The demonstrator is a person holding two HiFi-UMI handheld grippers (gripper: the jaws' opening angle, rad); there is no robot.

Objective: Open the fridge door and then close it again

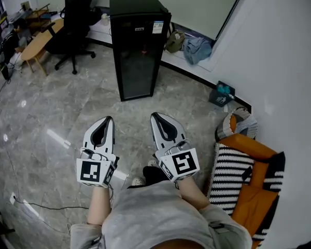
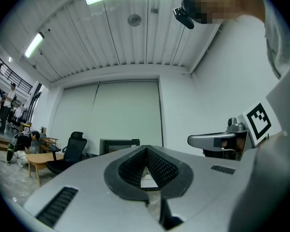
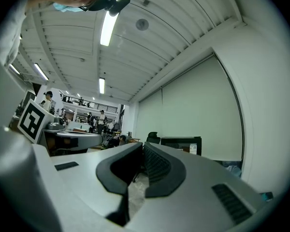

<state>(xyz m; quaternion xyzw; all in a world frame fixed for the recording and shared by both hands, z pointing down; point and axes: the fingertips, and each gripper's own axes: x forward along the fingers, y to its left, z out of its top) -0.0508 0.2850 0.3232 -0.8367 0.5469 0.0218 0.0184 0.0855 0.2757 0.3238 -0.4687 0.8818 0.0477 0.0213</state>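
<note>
A tall black fridge [image 1: 137, 45] with a dark glass door stands on the marble floor ahead of me, its door closed. My left gripper [image 1: 109, 119] and right gripper [image 1: 154, 116] are held side by side, pointing at the fridge from well short of it. Both are shut with nothing between the jaws. In the left gripper view the fridge [image 2: 118, 145] shows just over the closed gripper [image 2: 147, 150], with the right gripper's body [image 2: 217, 140] beside it. In the right gripper view the fridge [image 3: 181, 143] stands behind the closed gripper [image 3: 142, 147].
A black office chair [image 1: 72, 22] and a wooden table [image 1: 39, 43] stand left of the fridge. Bags [image 1: 192, 48] lie by the far wall, with a teal box [image 1: 223, 92] near the right wall. An orange and striped bag [image 1: 243, 170] sits at my right. A cable [image 1: 41, 206] crosses the floor.
</note>
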